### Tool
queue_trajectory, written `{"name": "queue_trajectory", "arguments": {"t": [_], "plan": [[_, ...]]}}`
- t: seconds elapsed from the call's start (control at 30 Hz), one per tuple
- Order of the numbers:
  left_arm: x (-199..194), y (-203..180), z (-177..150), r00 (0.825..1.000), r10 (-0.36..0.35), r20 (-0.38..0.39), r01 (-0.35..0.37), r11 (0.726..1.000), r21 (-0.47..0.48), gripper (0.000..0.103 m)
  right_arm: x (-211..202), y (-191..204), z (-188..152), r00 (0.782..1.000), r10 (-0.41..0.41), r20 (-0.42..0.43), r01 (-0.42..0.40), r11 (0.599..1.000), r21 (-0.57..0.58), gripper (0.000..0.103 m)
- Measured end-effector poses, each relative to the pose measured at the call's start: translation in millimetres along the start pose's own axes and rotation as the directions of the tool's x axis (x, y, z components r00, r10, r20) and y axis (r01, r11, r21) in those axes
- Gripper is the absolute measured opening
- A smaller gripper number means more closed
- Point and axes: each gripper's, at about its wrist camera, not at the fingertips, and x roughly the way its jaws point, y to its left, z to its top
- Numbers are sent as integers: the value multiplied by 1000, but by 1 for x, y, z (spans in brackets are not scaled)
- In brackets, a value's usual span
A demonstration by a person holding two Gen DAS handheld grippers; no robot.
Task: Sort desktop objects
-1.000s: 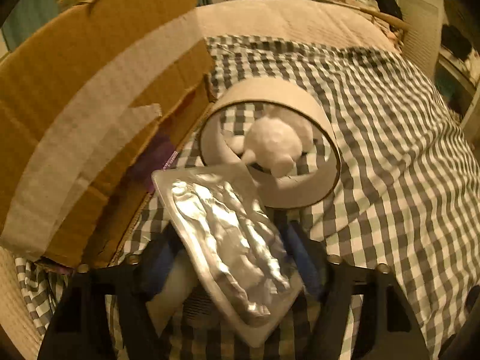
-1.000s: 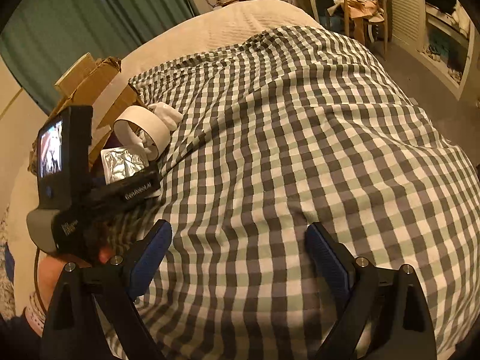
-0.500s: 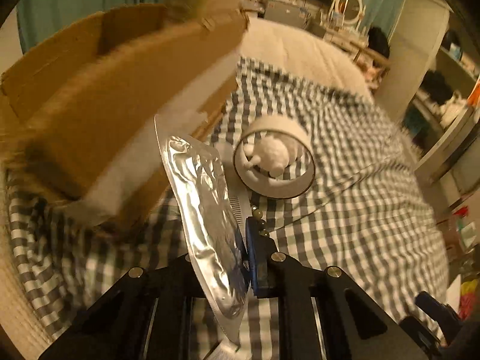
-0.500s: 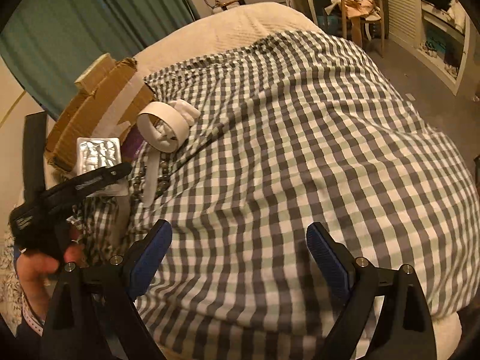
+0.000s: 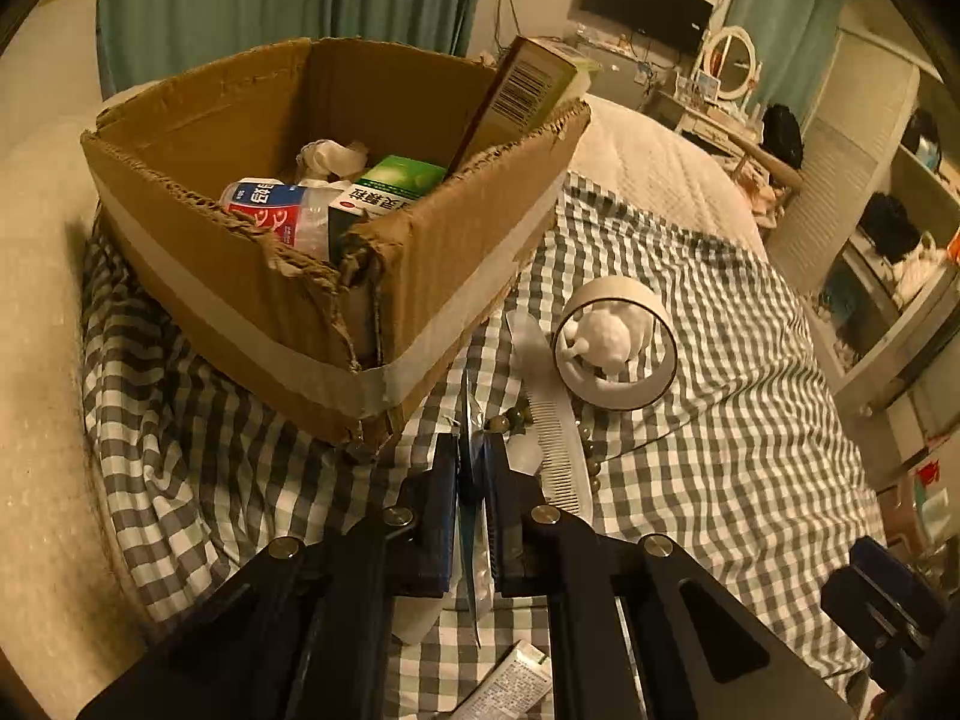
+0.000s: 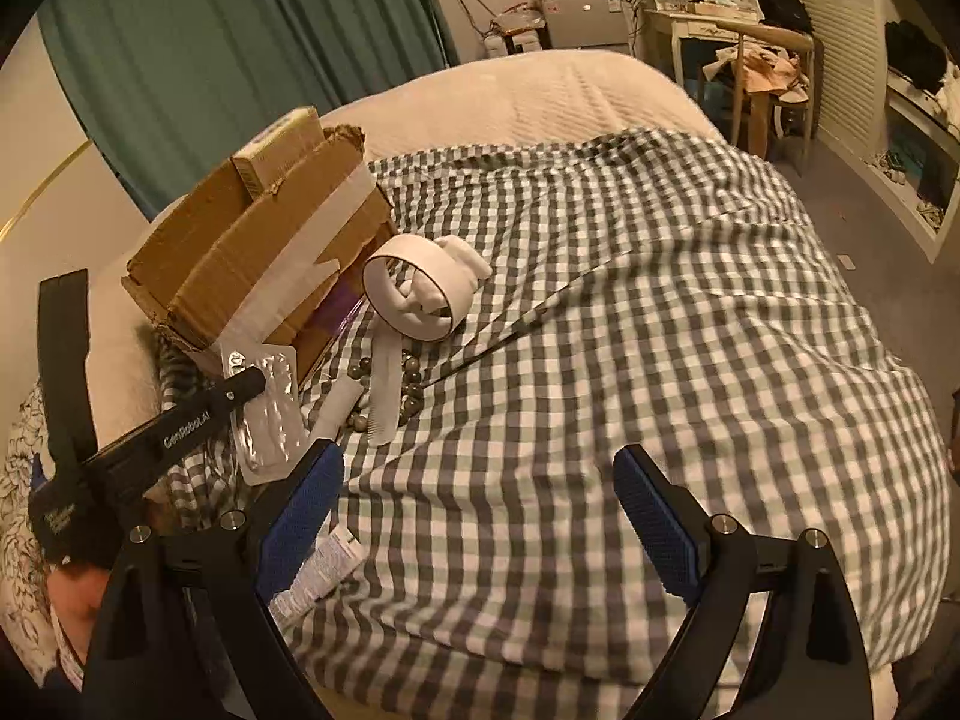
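Jaws of my left gripper [image 5: 472, 468] pinch the foil blister pack [image 6: 267, 414] edge-on; from the left wrist view it shows only as a thin silver line between the pads. Right gripper [image 6: 480, 498] spread wide, holding nothing, hovering over the checked bedspread [image 6: 660, 330].

Blister pack is held in the air just in front of the near corner of the cardboard box [image 5: 336, 276], below its rim. Box already holds a bottle [image 5: 270, 210], a green carton [image 5: 390, 186] and crumpled tissue. A tall carton [image 5: 516, 96] leans against the box's far wall.

Risks, as I judge them:
- Pack is thin, slick and stiff. Gripped near one end, it could swivel or slide out during a lift, dropping onto the bedspread short of the box.
- Near corner of the box is torn and ragged. The pack's leading edge could catch there if I come in low, folding the pack or shoving the box.
- Box sits on soft bedding, so a nudge may tip it or shake the leaning carton loose.
- Comb [image 5: 555, 438], beads [image 5: 591, 456] and tape roll [image 5: 618, 354] with a white figure inside lie just beside my path; a low swing right could scatter them.
- Tube [image 5: 510, 684] lies beneath my gripper, near its base.
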Motion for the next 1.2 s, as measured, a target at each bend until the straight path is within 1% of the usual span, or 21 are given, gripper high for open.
{"name": "queue_trajectory", "arguments": {"t": [0.1,0.17,0.23,0.27,0.33,0.37,0.43,0.5,0.57,0.63,0.67,0.7,0.73,0.77,0.8,0.83,0.9,0.93,1.0,1.03,1.2], "plan": [[0,3,1,1000,-6,4,6,1000,4,9,13,4,3,1000,2,-7,-2,1000,-6,91],[-1,7,2,1000,8,6,-8,1000,-10,9,19,8,7,1000,-7,13,7,1000,-24,91],[-5,15,4,999,31,22,-30,998,-50,9,28,16,18,1000,-5,26,6,998,-65,91],[-6,19,4,999,36,16,-35,997,-69,8,32,19,22,1000,1,24,1,997,-75,91],[-1,24,3,1000,14,-15,-16,994,-107,8,46,26,37,1000,7,14,-6,995,-103,91],[1,25,2,1000,13,-24,-16,993,-116,8,52,29,42,1000,-4,16,6,993,-119,91],[4,26,2,1000,14,-23,-17,993,-120,8,74,36,56,999,-52,16,54,987,-149,91],[4,25,2,1000,5,-13,-6,992,-127,8,90,35,63,998,-56,-7,54,991,-126,91],[5,23,3,1000,9,2,-9,993,-116,8,106,32,69,999,-32,-21,30,997,-76,79],[7,23,2,1000,5,12,-4,992,-127,8,122,30,72,998,-39,-46,37,998,-51,53],[8,25,0,1000,-4,9,6,989,-145,8,130,28,73,997,-45,-64,42,998,-44,47],[9,27,-1,1000,-16,9,17,985,-170,8,133,27,72,996,-43,-75,40,999,-32,38],[9,29,-1,999,-29,14,31,981,-190,8,136,24,71,996,-31,-81,30,999,-13,35],[8,30,-1,999,-33,24,37,979,-201,8,135,22,70,997,-20,-70,19,1000,-2,29],[7,31,-1,999,-40,33,46,977,-207,8,132,20,69,998,-18,-57,18,1000,-1,18],[7,31,-1,998,-46,36,52,977,-207,8,127,19,68,999,-27,-40,27,1000,-2,12],[7,29,-1,998,-43,42,50,978,-200,8,117,15,66,999,-35,-20,35,999,6,10],[6,28,-2,998,-32,46,41,981,-192,8,108,12,63,1000,-27,-5,27,999,18,10],[0,28,-3,997,-32,63,43,982,-186,8,96,10,59,1000,-11,11,11,1000,22,9],[-4,28,-5,997,-31,77,45,981,-189,8,89,9,56,1000,-11,15,11,1000,16,7],[-20,27,-10,993,-27,112,46,984,-173,8,60,7,47,1000,0,26,0,1000,0,7]]}}
